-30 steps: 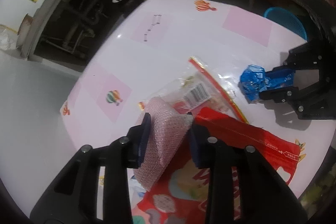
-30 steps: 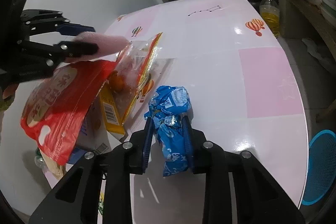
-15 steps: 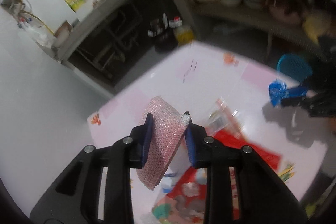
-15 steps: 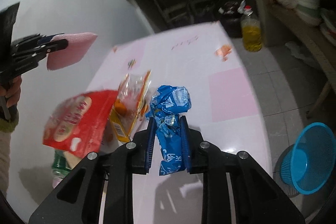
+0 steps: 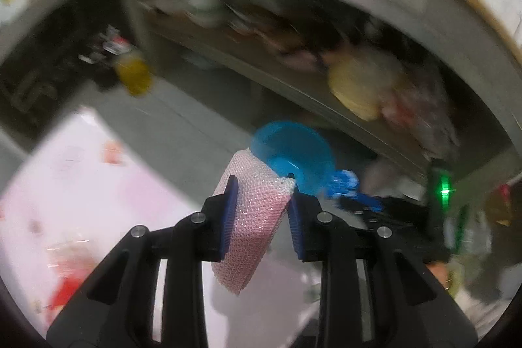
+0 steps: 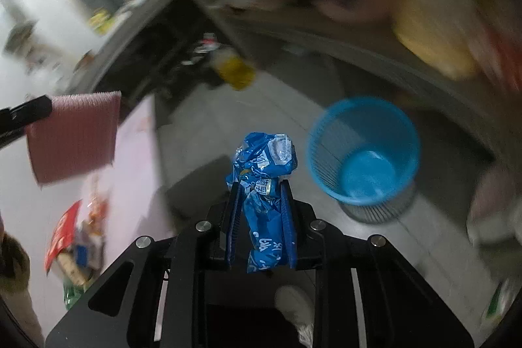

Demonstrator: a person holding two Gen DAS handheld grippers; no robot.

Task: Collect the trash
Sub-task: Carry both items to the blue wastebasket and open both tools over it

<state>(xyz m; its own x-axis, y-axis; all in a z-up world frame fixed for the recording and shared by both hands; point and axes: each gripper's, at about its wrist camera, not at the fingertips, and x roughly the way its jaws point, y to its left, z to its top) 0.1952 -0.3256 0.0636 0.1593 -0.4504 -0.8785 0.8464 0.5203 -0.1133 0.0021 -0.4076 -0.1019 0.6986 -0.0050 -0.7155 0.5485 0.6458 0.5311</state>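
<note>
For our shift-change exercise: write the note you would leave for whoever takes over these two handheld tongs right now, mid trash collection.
Left tongs: shut on the pink mesh sponge, held in the air.
Right tongs: shut on the crumpled blue wrapper, near the blue mesh bin on the floor.
Bin looks empty, so nothing is dropped in yet.
Left to do: release both pieces into the bin, then fetch the red packet and other wrappers on the pink table.
</note>
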